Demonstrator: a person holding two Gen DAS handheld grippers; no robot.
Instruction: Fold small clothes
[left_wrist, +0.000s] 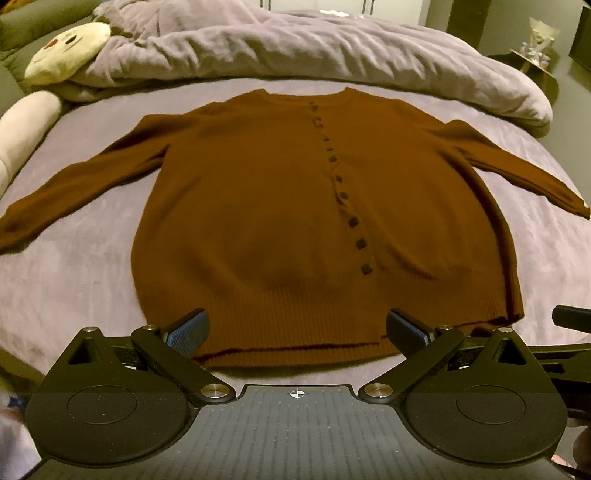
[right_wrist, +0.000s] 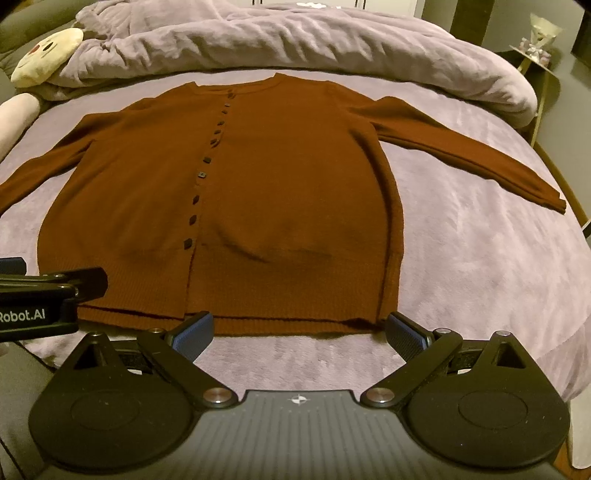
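Your left gripper (left_wrist: 297, 330) and right gripper (right_wrist: 299, 332) are hovering wide open, empty, at the cardigan's (left_wrist: 295, 206) hem; bare bedsheet (right_wrist: 480, 240) is lying rightward, duvet (left_wrist: 295, 48) behind.

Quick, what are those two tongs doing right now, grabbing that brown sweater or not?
Left tongs: open, holding nothing, over the hem of the brown cardigan.
Right tongs: open, holding nothing, just short of the hem.
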